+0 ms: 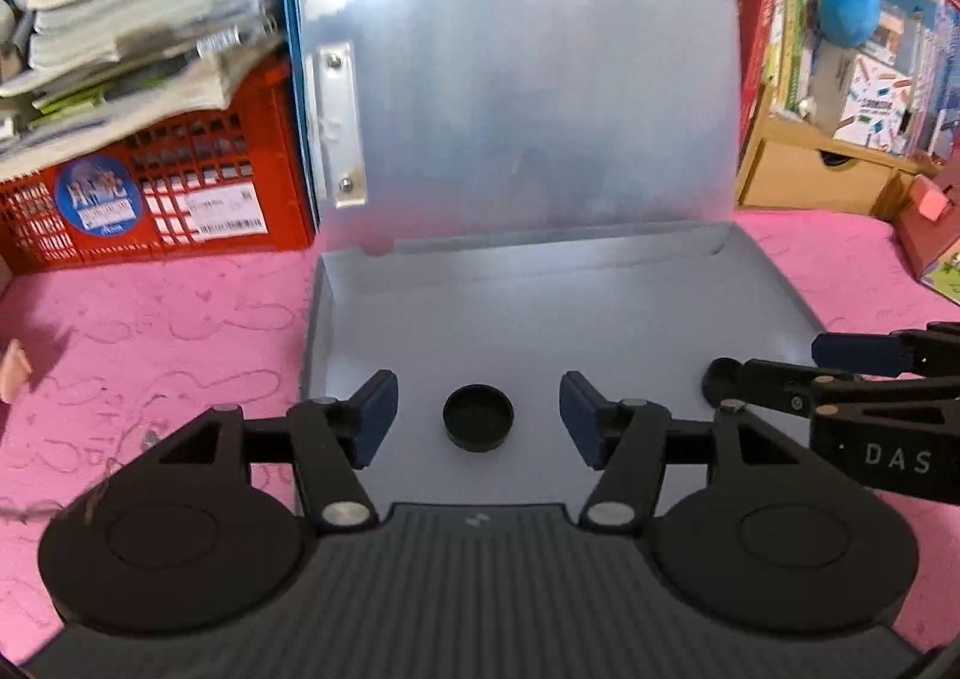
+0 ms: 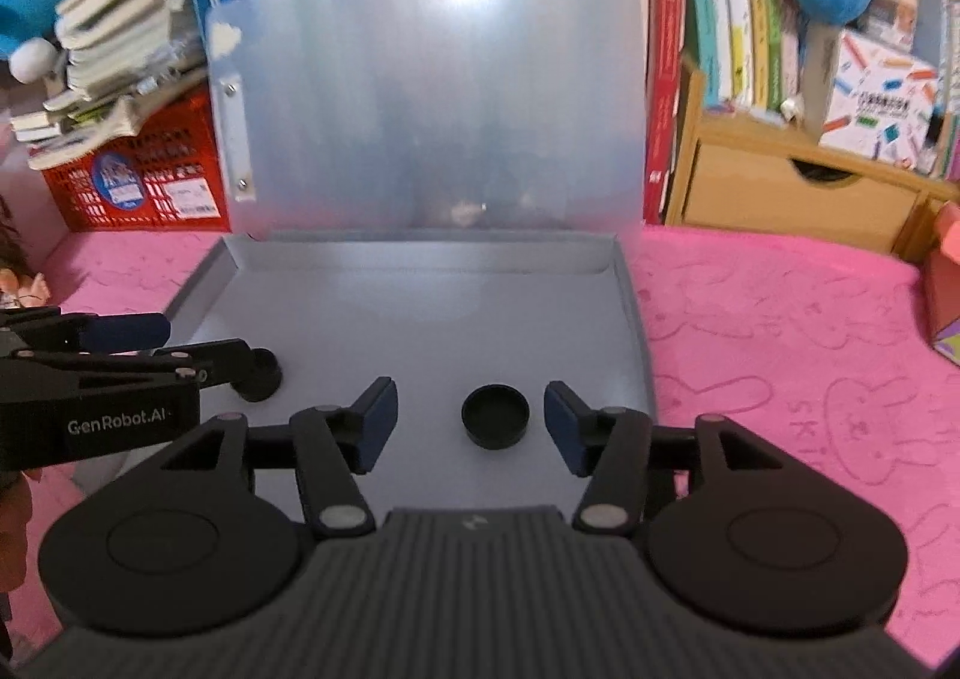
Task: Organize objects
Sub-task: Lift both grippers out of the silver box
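Note:
An open grey plastic file box lies on the pink cloth with its translucent lid standing up; the right wrist view shows the box too. Two small black round caps lie inside near the front. One cap sits between the open fingers of my left gripper; in the right wrist view that cap is partly hidden behind the left gripper. The other cap sits between the open fingers of my right gripper, and shows in the left wrist view. Neither gripper holds anything.
A red plastic crate piled with books stands back left. Books line the back. A wooden drawer unit with books stands back right. A pink cardboard box is at the right edge. Pink rabbit-patterned cloth surrounds the file box.

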